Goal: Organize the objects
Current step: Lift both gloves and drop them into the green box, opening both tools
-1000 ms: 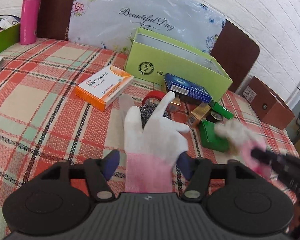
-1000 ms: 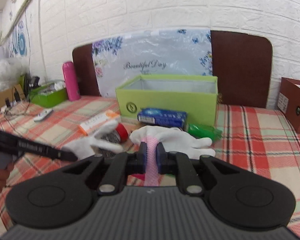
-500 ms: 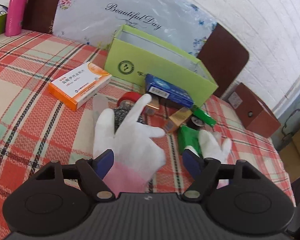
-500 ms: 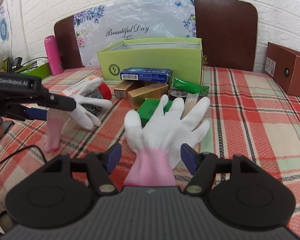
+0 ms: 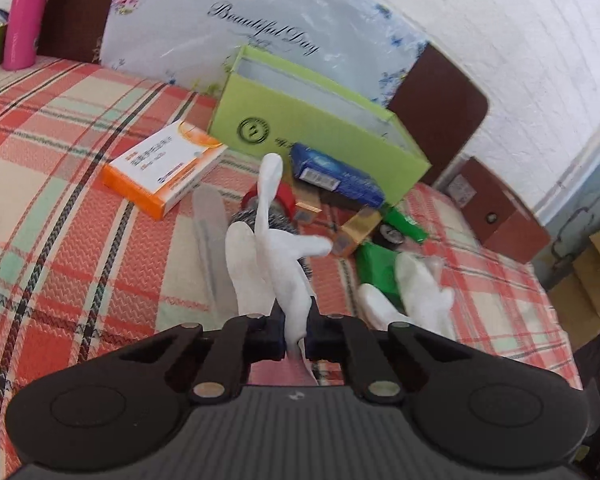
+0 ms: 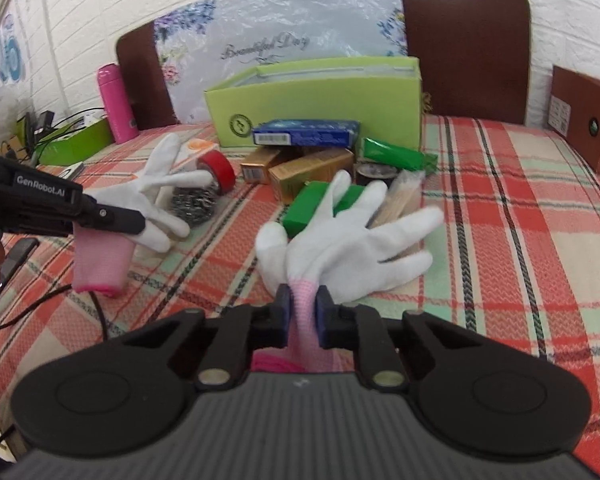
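1. Left wrist view: the left claw (image 5: 296, 330) has just snapped closed on the left white glove (image 5: 276, 256), pinching it near the pink cuff; its fingers stick up over the plaid table (image 5: 60, 240).
2. Right wrist view: the right claw (image 6: 302, 314) has likewise just closed on the pink cuff of the right white glove (image 6: 352, 244).
3. Beyond both gloves lie small boxes, a red tape roll (image 6: 218, 168) and an open green box (image 6: 320, 92).

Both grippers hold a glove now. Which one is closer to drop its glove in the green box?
Probably the right gripper. It pinches its white glove facing the green box squarely. The left gripper also clamps a glove, but stands off to the side.
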A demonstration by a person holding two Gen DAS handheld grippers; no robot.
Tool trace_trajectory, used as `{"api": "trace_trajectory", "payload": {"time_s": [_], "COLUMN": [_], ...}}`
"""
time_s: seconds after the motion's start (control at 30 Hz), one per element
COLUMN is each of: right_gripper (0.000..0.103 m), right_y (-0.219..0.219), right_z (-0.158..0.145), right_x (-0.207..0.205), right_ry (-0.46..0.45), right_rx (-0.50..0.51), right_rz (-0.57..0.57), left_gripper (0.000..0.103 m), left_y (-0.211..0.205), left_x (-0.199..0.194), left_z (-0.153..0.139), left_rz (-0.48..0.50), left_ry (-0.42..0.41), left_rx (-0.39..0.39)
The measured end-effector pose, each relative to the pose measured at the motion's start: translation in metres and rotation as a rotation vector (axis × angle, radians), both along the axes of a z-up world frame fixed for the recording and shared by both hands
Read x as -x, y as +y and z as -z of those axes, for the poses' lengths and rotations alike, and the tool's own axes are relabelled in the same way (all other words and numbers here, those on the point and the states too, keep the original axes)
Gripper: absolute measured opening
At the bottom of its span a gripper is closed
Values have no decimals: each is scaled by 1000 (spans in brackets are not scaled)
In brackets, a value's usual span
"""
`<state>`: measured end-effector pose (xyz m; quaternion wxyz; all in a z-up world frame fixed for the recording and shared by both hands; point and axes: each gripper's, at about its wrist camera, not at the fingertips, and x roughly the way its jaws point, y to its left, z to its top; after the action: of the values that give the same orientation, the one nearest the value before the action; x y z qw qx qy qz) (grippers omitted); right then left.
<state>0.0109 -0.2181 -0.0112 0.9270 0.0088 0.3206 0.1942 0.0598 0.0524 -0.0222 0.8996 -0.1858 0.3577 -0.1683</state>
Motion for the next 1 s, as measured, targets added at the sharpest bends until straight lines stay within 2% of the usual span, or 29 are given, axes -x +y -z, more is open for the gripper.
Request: {"api": "trace_trajectory", "payload": {"time_s": [0.2,0.47,0.57,0.7,0.87,1.0], "right_gripper": [10,10,10,10,10,10], "right_y": [-1,-4,-4,6,18,30], "right_z": [-30,-79,-93,-100,-101,-96], "right_x": [7,-8,-24,-54,-98,-139], "right_ry": [-90,-289,-360,-434,-457,-467], "right_rx": [-87,-110,-99,-21,-3,28], "right_rz": [-44,-39,-27,-2,8,21], "left_gripper": [6,6,6,6,6,6], "left_y": [4,-5,-9,-10,-19,-27], "left_x": [6,-21,-41,-77,-121,-163], "left_z": [-30,-69,-79,-90,-107,-109], "left_rz": [22,47,34,27,13,-9], "left_ry": [-92,-215,-244,-239,-259,-246], "left_rx": [53,58,64,119,89,55]}}
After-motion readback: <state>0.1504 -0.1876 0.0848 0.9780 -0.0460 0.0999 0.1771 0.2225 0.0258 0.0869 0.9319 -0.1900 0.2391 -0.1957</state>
